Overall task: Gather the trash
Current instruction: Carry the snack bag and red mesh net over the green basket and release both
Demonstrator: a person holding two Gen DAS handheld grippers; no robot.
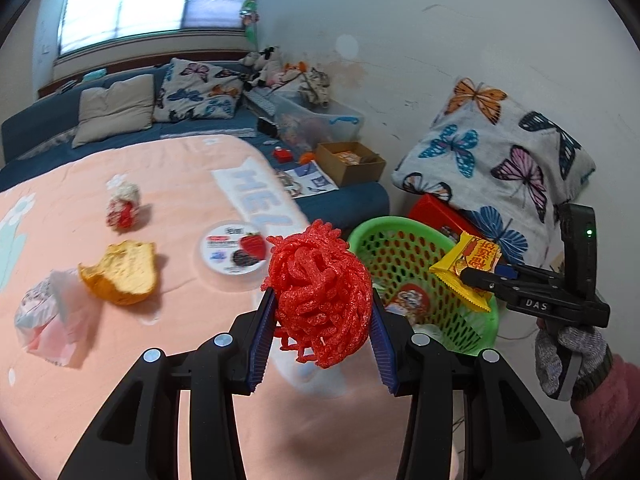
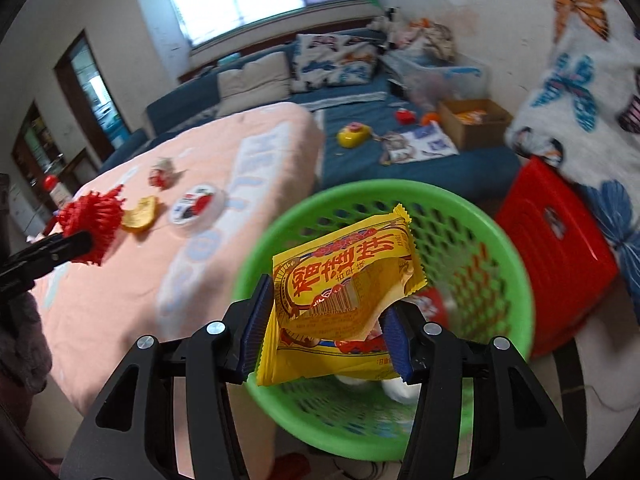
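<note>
Gripping a red foam net (image 1: 320,296), the left gripper (image 1: 322,332) has its jaws closed partway against the net's two sides, holding it in the air over the edge of the pink bed (image 1: 120,340) just beside the green basket (image 1: 486,330). The right gripper (image 2: 326,330) has its jaws pressed onto a yellow wrapper (image 2: 344,280), which is crumpled and hangs above the basket's (image 2: 516,280) open mouth; in the left wrist view the same wrapper (image 1: 466,268) sits at the right gripper's (image 1: 474,280) tip over the basket's far rim. Inside the basket lie a red-and-white packet (image 1: 408,300) and some pale scraps, partly hidden and blurred. Farther from the basket, on the bed, are a round lid with a strawberry picture (image 1: 234,250), then a torn piece of bread (image 1: 120,272), a small red-and-white crumpled wrapper (image 1: 122,206), and, farthest off near the bed's edge, a white-and-pink bag (image 1: 52,316). Just behind the basket stands a red stool (image 2: 556,228), with a butterfly-print blanket (image 1: 500,152) piled above it against the wall. Beyond the basket a blue couch (image 1: 348,200) carries a cardboard box (image 1: 350,162), papers, small toys and pillows. The right hand (image 1: 568,356) wears a grey knit glove below a pink sleeve.
</note>
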